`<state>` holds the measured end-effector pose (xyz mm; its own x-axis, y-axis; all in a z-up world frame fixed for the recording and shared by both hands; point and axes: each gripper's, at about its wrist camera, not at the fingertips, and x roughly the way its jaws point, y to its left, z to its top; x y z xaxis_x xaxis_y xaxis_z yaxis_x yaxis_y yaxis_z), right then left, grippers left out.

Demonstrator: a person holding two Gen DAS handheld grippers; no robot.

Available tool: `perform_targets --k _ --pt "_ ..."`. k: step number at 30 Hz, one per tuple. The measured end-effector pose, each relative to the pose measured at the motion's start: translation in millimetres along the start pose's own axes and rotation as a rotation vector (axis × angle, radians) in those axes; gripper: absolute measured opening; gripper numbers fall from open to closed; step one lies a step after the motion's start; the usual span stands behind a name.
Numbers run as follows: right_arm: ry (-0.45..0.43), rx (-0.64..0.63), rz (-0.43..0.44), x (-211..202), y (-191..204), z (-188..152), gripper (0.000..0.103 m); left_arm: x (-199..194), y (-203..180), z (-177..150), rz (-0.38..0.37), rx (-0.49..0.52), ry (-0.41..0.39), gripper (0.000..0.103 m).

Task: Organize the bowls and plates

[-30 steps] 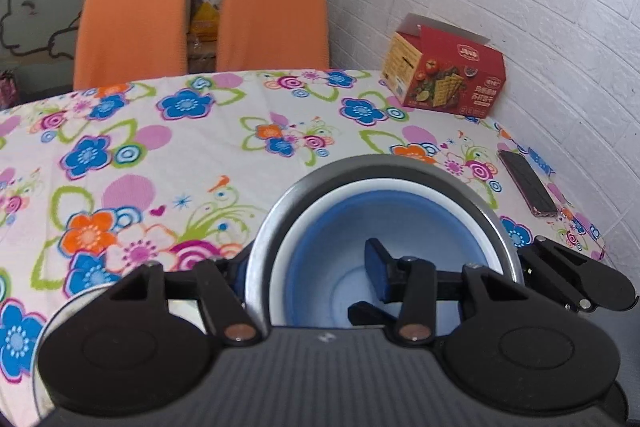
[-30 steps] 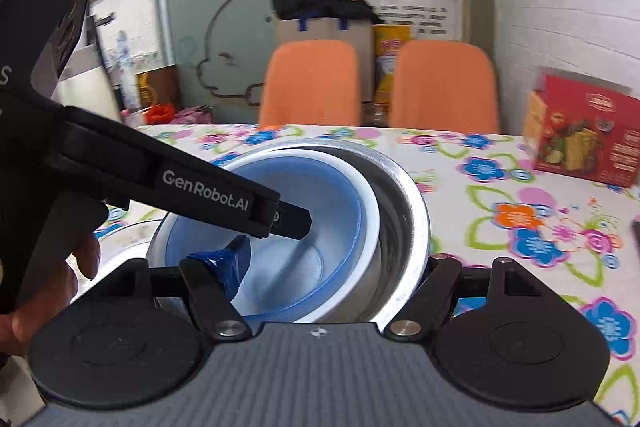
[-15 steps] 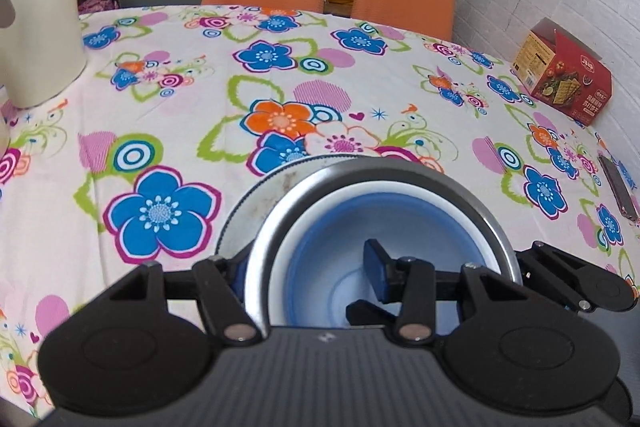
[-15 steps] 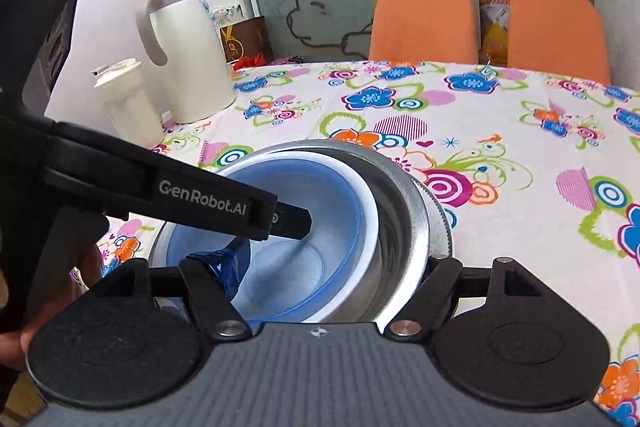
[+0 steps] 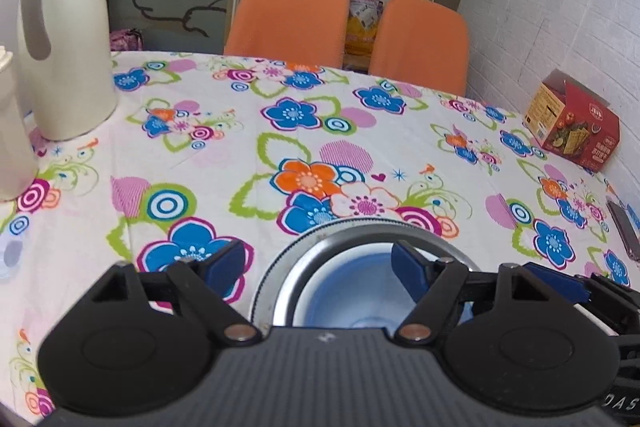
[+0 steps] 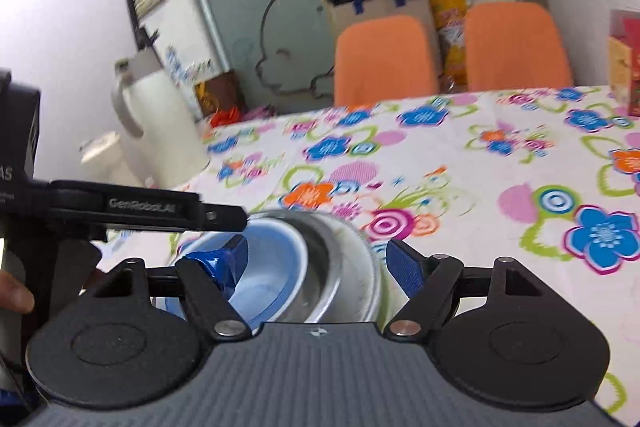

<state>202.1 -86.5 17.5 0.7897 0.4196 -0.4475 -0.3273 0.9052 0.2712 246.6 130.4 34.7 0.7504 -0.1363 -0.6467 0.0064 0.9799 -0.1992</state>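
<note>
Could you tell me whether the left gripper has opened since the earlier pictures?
Yes. The left gripper was clamped on the rim of the steel bowl holding the blue bowl; now its fingers are spread, one outside the rim.

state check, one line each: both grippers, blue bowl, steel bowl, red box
left gripper: open, fingers astride the bowl stack
right gripper: open, gripping nothing
blue bowl: upright, nested in the steel bowl
steel bowl: upright, resting on a plate
red box: top flap open, upright on the table
</note>
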Motion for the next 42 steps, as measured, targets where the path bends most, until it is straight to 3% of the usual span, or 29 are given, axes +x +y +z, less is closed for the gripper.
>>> perform_targets --k 12,16,17,18,19,21,29,42 --pt "-0.021 0.086 -0.044 -37.2 -8.7 -21.6 0.064 -48.2 -31.6 -40.3 0.027 0.020 -0.072 0.076" --pt "-0.062 0.104 -0.112 -61.3 -7.2 -30.8 0.065 -67.9 -44.5 -59.0 0.022 0.028 -0.097 0.079" --pt "-0.074 0.106 -0.131 -67.5 -6.3 -34.9 0.065 -72.4 -48.5 -64.7 0.027 0.036 -0.103 0.081" --pt "-0.084 0.106 -0.146 -73.0 -5.2 -39.4 0.065 -77.1 -53.4 -72.0 0.043 0.047 -0.113 0.096" --pt "-0.094 0.109 -0.152 -79.3 -5.2 -44.0 0.065 -81.1 -57.4 -78.6 0.059 0.052 -0.125 0.102" --pt "-0.110 0.115 -0.163 -92.3 -4.8 -54.6 0.066 -90.9 -62.6 -94.7 0.096 0.065 -0.176 0.102" --pt "-0.169 0.114 -0.169 -133.4 5.8 -80.7 0.067 -122.3 -77.4 -141.3 0.088 0.113 -0.184 0.102" --pt "-0.313 -0.027 -0.336 -193.2 38.1 -125.8 0.068 -162.4 -82.9 -202.6 0.060 0.098 -0.207 0.102"
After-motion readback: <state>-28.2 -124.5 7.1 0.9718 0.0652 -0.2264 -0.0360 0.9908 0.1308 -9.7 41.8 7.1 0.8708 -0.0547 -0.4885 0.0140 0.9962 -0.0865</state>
